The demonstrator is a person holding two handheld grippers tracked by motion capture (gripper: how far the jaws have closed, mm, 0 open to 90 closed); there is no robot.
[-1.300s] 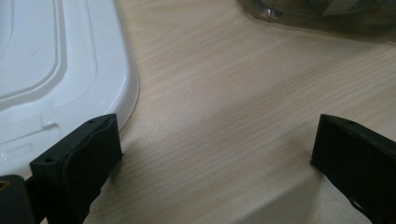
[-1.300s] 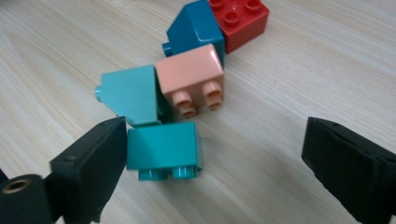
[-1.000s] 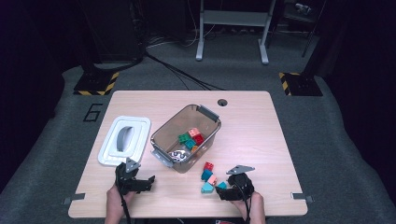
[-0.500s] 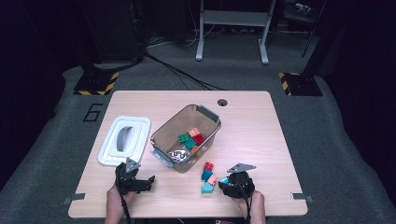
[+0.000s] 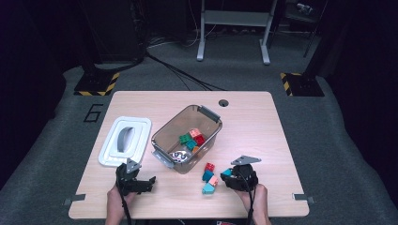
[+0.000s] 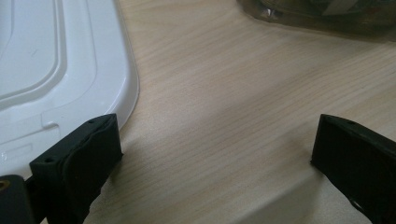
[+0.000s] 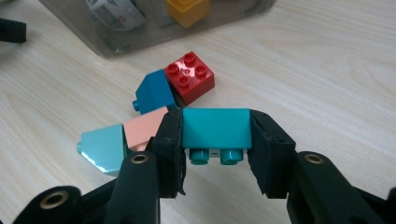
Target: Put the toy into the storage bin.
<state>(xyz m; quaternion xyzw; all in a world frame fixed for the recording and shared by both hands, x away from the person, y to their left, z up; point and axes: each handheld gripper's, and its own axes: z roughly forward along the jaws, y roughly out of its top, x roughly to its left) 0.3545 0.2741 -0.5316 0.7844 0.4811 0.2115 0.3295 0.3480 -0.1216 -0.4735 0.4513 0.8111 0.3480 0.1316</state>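
Pale wood table (image 5: 263, 126), dark room beyond; right gripper (image 7: 215, 140) clamps a teal brick (image 7: 215, 127) by its ends, just above the loose red (image 7: 190, 77), blue (image 7: 155, 91), pink (image 7: 144, 128) and light-teal (image 7: 103, 148) bricks near the smoky bin (image 5: 187, 133). Left gripper (image 6: 217, 154) rests with jaws wide apart beside the white lid (image 6: 56, 70). Risk: smooth brick faces could slip or pivot mid-carry and knock the pile; bin contents are blurred, studs underneath half hidden.

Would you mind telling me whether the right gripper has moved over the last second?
Barely: the right gripper, shut on a teal block, has edged slightly away from the loose blocks.
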